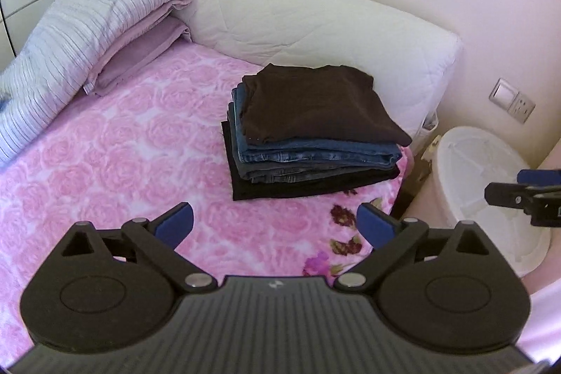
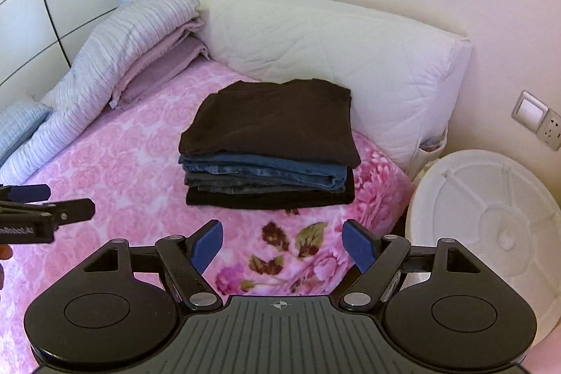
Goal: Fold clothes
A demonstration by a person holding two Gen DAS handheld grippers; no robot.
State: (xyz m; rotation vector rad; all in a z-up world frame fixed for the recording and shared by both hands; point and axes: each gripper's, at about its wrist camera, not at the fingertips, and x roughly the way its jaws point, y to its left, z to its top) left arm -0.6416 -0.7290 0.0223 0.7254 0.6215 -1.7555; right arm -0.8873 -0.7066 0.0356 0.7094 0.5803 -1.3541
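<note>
A neat stack of folded clothes [image 1: 312,132] [image 2: 270,146] rests on the pink rose-patterned blanket [image 1: 115,163] [image 2: 133,170], close to the bed's near corner. A dark brown garment [image 1: 315,104] [image 2: 273,118] tops it, over blue jeans [image 1: 315,158] [image 2: 263,172] and a black piece at the bottom. My left gripper [image 1: 275,225] hovers open in front of the stack with nothing between its blue pads. My right gripper [image 2: 282,246] is also open and empty, short of the stack. Each gripper shows at the edge of the other's view.
A large white pillow [image 1: 315,23] [image 2: 333,48] leans on the wall behind the stack. Folded striped and mauve bedding [image 1: 80,34] [image 2: 133,44] lies at the left. A white round bin lid [image 1: 491,191] [image 2: 491,226] stands beside the bed at right, under a wall switch and socket [image 2: 536,120].
</note>
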